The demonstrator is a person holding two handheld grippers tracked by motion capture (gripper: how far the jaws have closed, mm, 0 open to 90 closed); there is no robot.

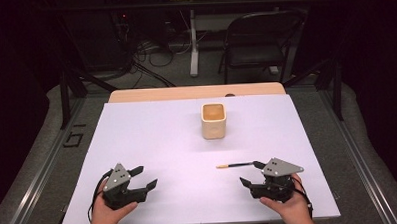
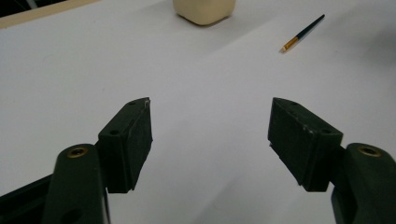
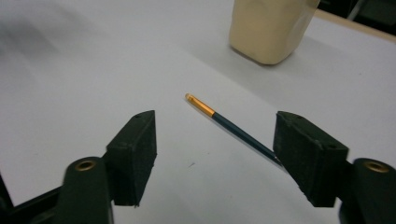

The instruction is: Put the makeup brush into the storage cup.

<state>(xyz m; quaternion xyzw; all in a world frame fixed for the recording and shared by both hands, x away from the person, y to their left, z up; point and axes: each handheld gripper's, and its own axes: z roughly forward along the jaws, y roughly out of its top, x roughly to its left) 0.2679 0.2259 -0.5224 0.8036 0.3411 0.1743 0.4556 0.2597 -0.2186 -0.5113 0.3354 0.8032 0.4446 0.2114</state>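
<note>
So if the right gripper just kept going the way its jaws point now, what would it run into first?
Probably the paintbrush: it lies on the white sheet, slanting across the gap between the open jaws of the right gripper. Beyond it stands the cream cup, slightly off that line.

I held my left gripper [image 1: 142, 178] low at the near left, my left hand [image 1: 106, 213] cupped under its body from below, its grey plate tilted up and its jaws pointed forward and to the right. They stood wide apart with nothing between them; in the left gripper view [image 2: 210, 140] the two black pads faced each other across a broad gap. My right gripper [image 1: 250, 172] sat at the near right in my right hand [image 1: 289, 204], jaws pointed left. They too were spread wide and pressed on nothing, as the right gripper view [image 3: 215, 154] showed. Both forearms came in from the near edge.
</note>
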